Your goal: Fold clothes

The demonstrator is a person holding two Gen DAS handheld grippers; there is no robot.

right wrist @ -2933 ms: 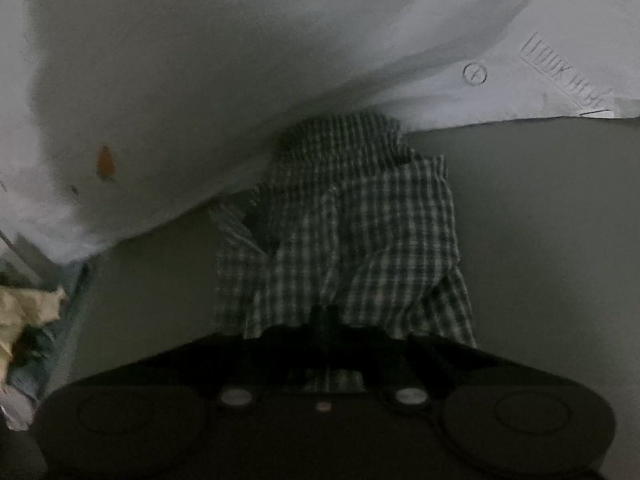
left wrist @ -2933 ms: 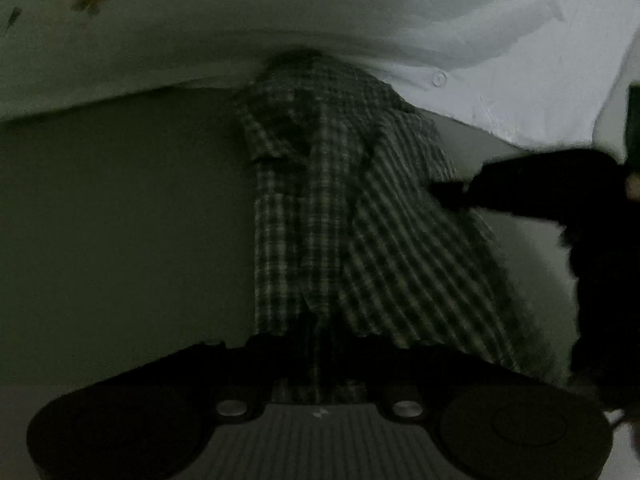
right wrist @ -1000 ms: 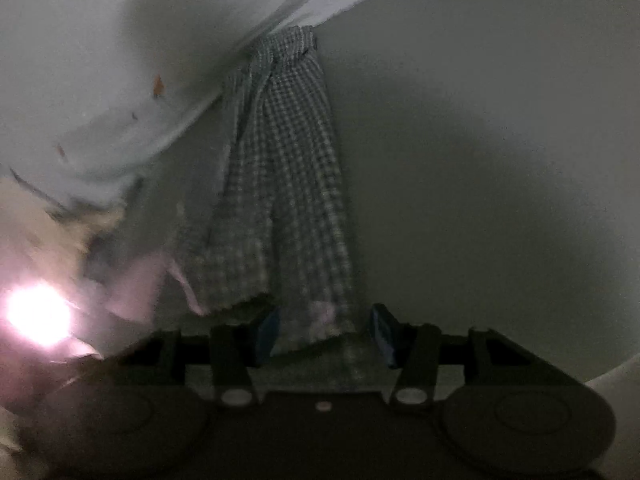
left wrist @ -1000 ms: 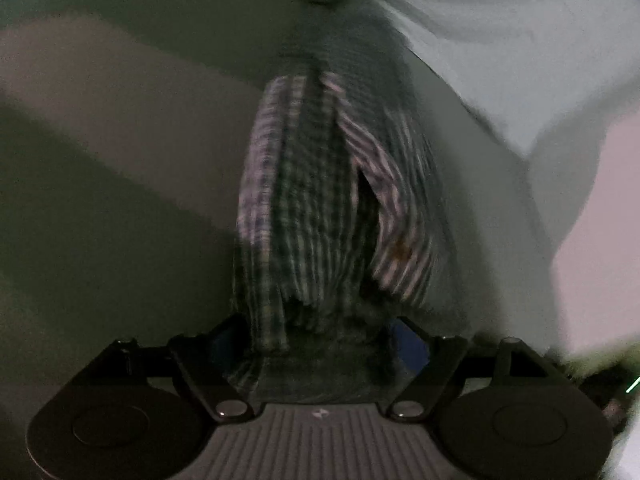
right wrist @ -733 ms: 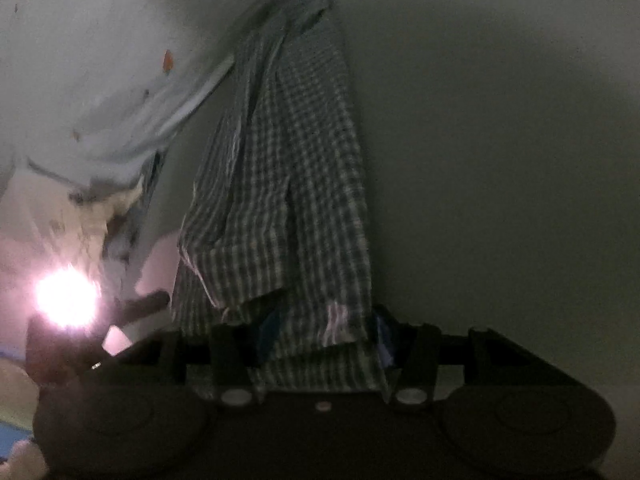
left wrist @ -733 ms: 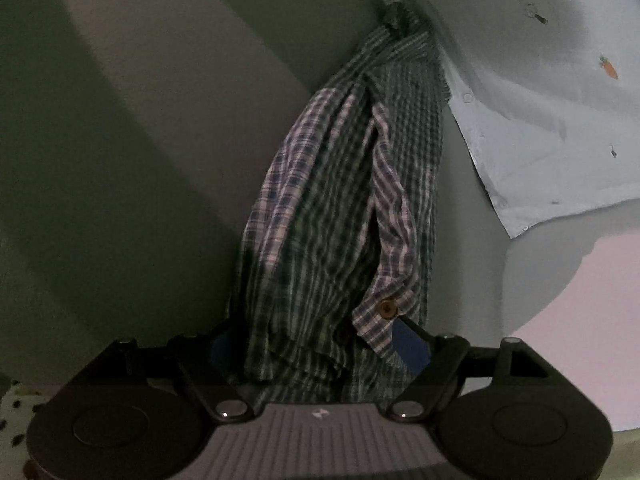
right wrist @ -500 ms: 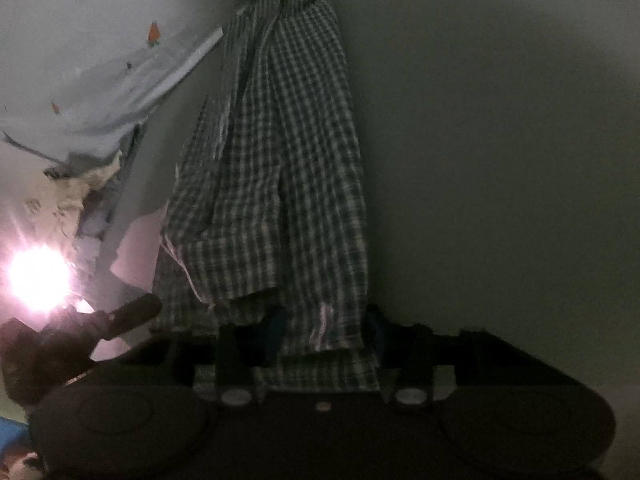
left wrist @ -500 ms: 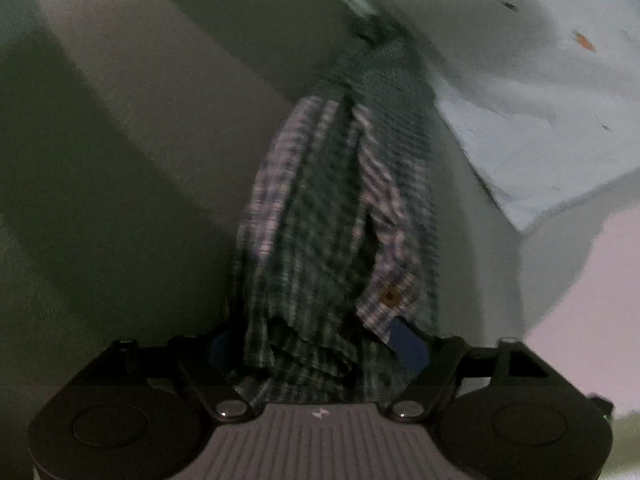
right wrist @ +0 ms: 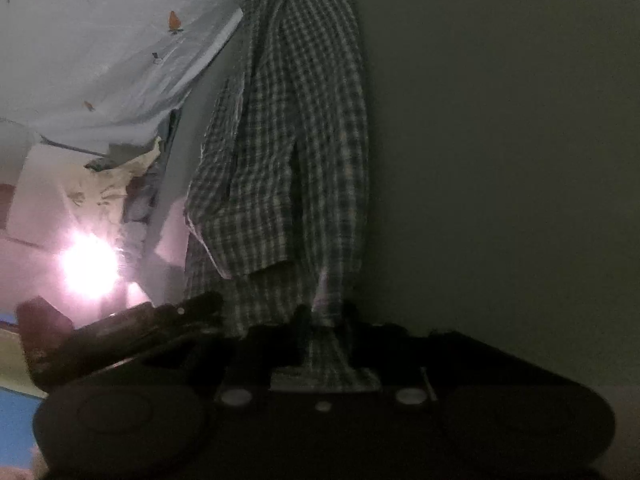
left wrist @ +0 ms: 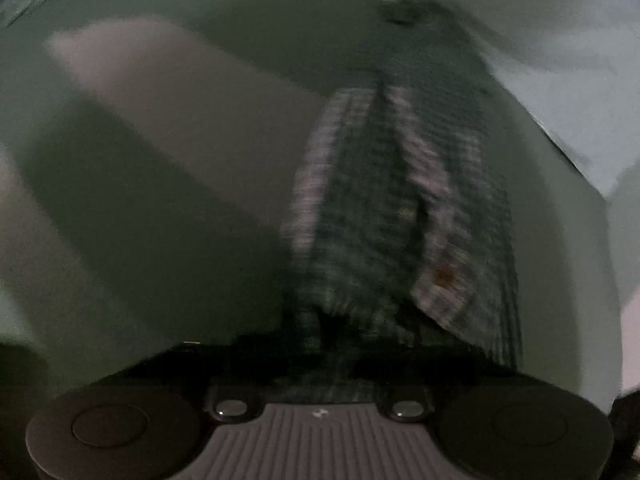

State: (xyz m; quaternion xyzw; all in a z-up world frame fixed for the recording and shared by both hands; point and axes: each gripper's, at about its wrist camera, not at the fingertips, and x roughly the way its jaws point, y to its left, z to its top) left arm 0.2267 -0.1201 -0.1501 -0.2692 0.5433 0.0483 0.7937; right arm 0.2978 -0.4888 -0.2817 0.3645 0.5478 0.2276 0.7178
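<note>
A green-and-white checked shirt (left wrist: pixel 384 216) hangs stretched away from my left gripper (left wrist: pixel 340 360), which is shut on its bunched lower edge; this view is motion-blurred. A brown button (left wrist: pixel 444 276) shows on a flap. In the right wrist view the same checked shirt (right wrist: pixel 296 144) runs up to a pale printed cloth, and my right gripper (right wrist: pixel 324 320) is shut on a narrow fold of it. The shirt's far end is tucked under that cloth in both views.
The pale cloth with small orange prints (right wrist: pixel 120 60) (left wrist: pixel 560 60) covers the far side. A plain grey surface (right wrist: pixel 500 160) lies behind the shirt. A bright lamp glare (right wrist: pixel 88 264), a heap of crumpled clothes (right wrist: pixel 116 184) and a dark device (right wrist: pixel 132 328) sit at the left.
Both pairs of fingers have drawn in tighter on the shirt than half a second ago. The shirt hangs longer out from under the pale cloth. The left view has blurred with motion.
</note>
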